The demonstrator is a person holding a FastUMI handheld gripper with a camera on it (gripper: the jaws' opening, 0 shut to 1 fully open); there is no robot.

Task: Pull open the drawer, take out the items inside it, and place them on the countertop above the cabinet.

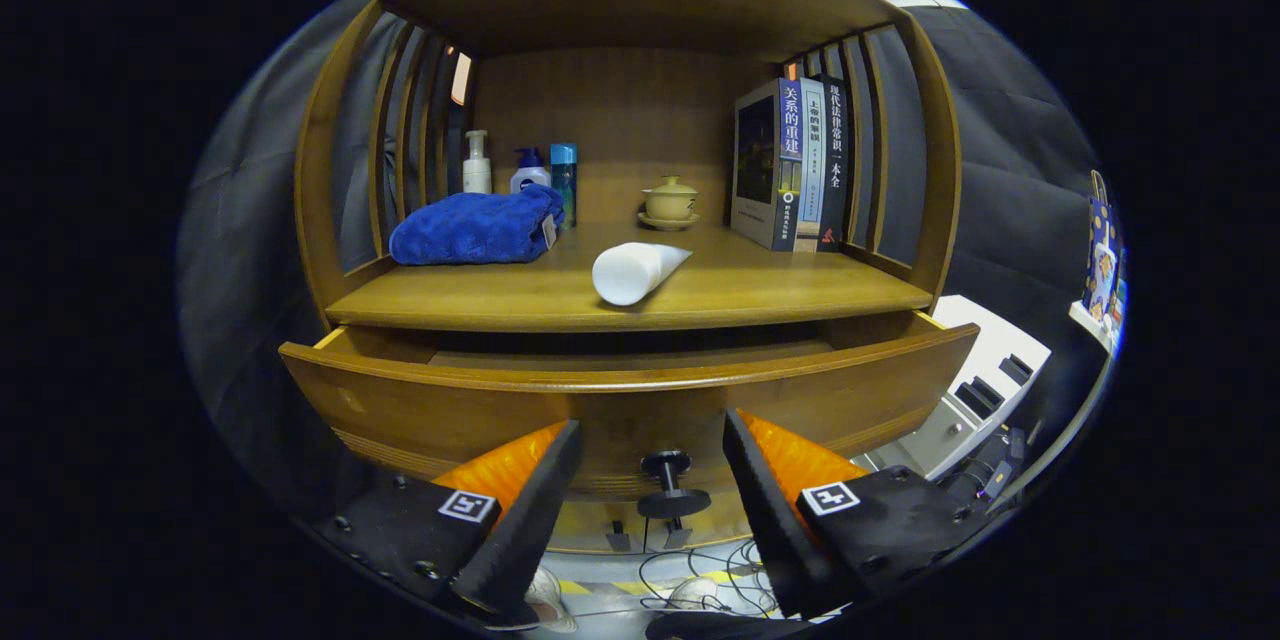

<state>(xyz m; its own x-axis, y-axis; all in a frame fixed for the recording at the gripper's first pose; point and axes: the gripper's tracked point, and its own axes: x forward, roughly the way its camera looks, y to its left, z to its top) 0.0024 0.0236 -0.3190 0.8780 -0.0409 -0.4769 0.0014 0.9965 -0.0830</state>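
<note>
Gripper [650, 450] fingers spread wide, holding nothing; black drawer knob [670, 485] sits between them, untouched. Drawer [450, 400] just ahead, partly pulled out, interior hidden. White tube [635, 270] on countertop [800, 285] beyond and above, long axis slanting away rightward

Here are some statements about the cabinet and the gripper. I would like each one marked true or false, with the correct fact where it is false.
1. The drawer is pulled open. True.
2. The gripper is shut on the drawer knob. False: the fingers stand apart, with the knob between them, untouched.
3. A white tube lies on the countertop. True.
4. The blue towel hangs over the drawer front. False: it lies folded on the countertop, before the bottles.
5. The books stand upright. True.
</note>
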